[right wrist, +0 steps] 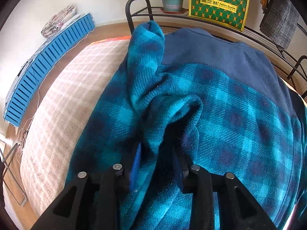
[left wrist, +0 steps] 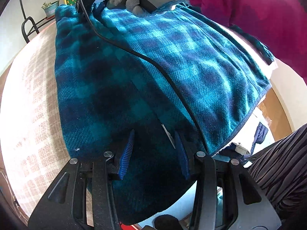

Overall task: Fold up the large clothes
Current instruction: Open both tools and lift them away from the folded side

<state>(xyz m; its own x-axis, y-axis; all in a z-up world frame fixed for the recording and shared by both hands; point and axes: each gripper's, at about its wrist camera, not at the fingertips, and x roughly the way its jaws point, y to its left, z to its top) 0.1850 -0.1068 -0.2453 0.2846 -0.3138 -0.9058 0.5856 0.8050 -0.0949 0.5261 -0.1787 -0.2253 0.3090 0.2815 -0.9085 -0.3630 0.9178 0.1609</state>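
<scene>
Plaid fleece [right wrist: 220, 115] ridge runs straight ahead betw. R gripper [right wrist: 159, 164] jaws, parted; L gripper [left wrist: 153, 151] jaws parted, unclamped, over fleece.

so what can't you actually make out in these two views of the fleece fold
- Right wrist view: whether the right gripper pads press the plaid fleece; a ridge of cloth covers the gap.
- Left wrist view: what the left gripper holds, if anything; deep shadow there.
- Left wrist view: the gloved hand is cut off by the top edge.
- Both views: the fleece's full outline, past the frame edges.

Fleece jacket [right wrist: 220, 103] on bed [right wrist: 57, 103] (rack [right wrist: 191, 13] behind)
</scene>
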